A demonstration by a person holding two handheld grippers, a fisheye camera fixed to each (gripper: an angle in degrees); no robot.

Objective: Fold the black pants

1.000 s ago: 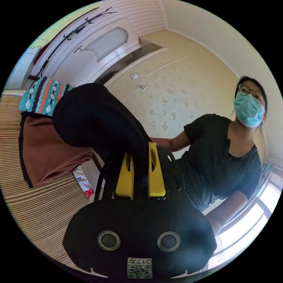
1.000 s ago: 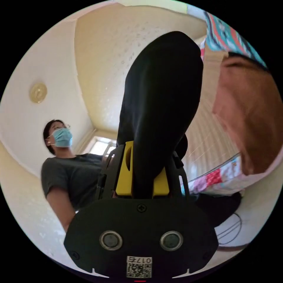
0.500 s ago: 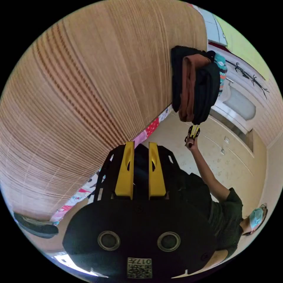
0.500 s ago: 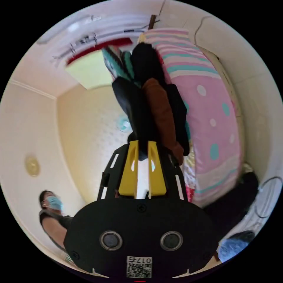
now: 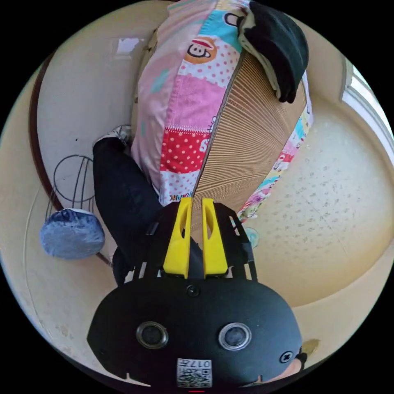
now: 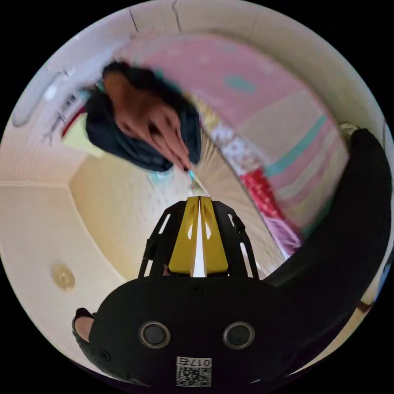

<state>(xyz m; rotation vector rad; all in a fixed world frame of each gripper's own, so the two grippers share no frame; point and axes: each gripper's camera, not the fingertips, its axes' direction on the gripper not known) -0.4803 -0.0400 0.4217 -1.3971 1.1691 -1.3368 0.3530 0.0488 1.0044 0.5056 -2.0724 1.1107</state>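
- L claw (image 5: 195,236): jaws parted by a narrow gap, mat (image 5: 250,139) seen through upper part; dark patch low in gap, can't tell if cloth. Nothing clearly nipped.
- R claw (image 6: 199,236): jaws drawn together, thin slit of light btwn them, nothing in it. Clenched on air.
- Pile (image 6: 139,123) of folded clothes in right gripper view, badly blurred: brown piece over dark ones, at far end of mat. Black pants likely among the dark layers; can't tell which. Well apart from R claw.
- Left gripper view: black bundle (image 5: 279,49) on mat at its far end, well apart from L claw.
- Patchwork sheet (image 5: 180,123) runs alongside mat, draped down bed side.
- Black cloth (image 5: 123,193) hangs/leans against sheet, lower end passes behind L claw body. Same-looking black mass (image 6: 349,230) at right edge of right gripper view.
- Denim bundle (image 5: 72,238) just beside black cloth, wire ring (image 5: 74,180) next to it, against wall.
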